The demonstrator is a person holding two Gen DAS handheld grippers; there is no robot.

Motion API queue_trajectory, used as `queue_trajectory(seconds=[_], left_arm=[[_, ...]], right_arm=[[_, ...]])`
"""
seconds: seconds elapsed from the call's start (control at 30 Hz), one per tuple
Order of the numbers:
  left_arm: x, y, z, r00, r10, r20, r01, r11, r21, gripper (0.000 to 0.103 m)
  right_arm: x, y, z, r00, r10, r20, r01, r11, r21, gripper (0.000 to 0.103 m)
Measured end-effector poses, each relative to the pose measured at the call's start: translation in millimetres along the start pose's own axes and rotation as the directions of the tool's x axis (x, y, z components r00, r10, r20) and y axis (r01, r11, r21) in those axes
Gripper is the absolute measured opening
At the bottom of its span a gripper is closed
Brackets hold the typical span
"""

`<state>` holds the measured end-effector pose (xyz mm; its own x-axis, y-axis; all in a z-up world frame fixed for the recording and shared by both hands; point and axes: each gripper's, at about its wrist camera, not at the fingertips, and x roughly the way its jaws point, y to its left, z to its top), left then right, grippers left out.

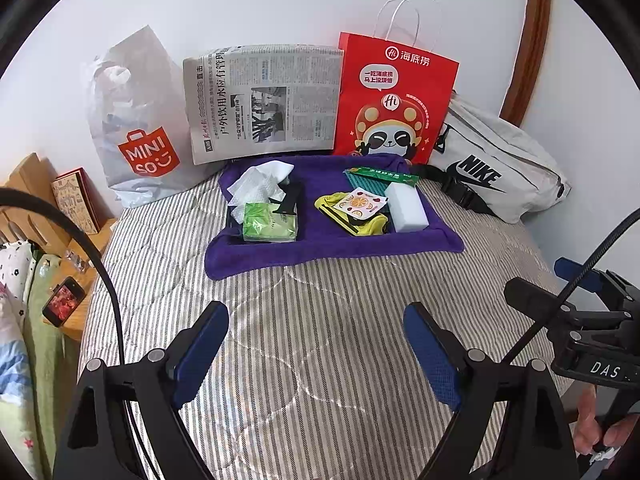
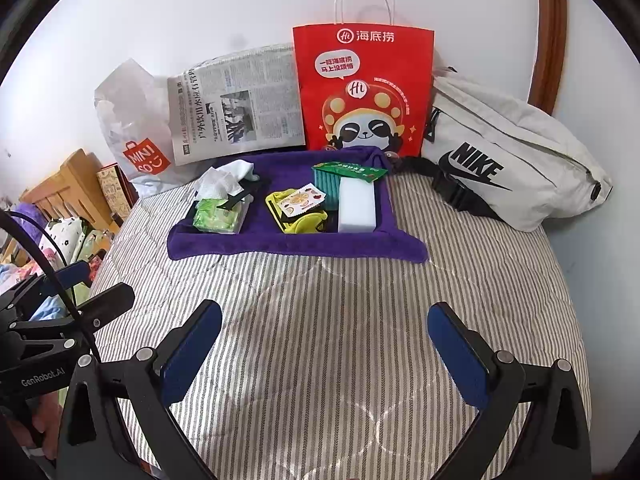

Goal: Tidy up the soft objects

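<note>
A purple towel [image 1: 332, 252] [image 2: 296, 246] lies on the striped bed. On it sit a green tissue pack [image 1: 270, 222] [image 2: 218, 216] with crumpled white tissue [image 1: 260, 184], a yellow item [image 1: 352, 216] [image 2: 298, 216] under a fruit-print sachet [image 1: 362, 202], a white sponge block [image 1: 406, 208] [image 2: 357, 205] and a green packet [image 1: 382, 176]. My left gripper [image 1: 316, 344] is open and empty above the bed, short of the towel. My right gripper [image 2: 324, 344] is open and empty too.
Against the wall stand a Miniso plastic bag [image 1: 136, 128], a newspaper [image 1: 260, 100], a red paper bag [image 1: 394, 96] and a white Nike bag [image 1: 496, 168]. A wooden headboard [image 1: 32, 200] and a phone [image 1: 62, 300] are at the left.
</note>
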<state>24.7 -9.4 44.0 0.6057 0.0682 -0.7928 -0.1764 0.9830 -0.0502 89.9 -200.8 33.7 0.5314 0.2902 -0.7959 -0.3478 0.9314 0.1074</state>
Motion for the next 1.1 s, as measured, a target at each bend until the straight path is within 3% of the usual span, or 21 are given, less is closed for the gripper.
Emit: queue_trajectory(seconds=[1.1], left_arm=[[-1.6, 4.5, 1.6, 1.000, 0.006, 0.002, -0.006, 1.000, -0.004, 0.089]], right_arm=[[-1.1, 5.7, -1.9, 1.000, -0.003, -0.004, 0.003, 1.000, -0.015, 0.102]])
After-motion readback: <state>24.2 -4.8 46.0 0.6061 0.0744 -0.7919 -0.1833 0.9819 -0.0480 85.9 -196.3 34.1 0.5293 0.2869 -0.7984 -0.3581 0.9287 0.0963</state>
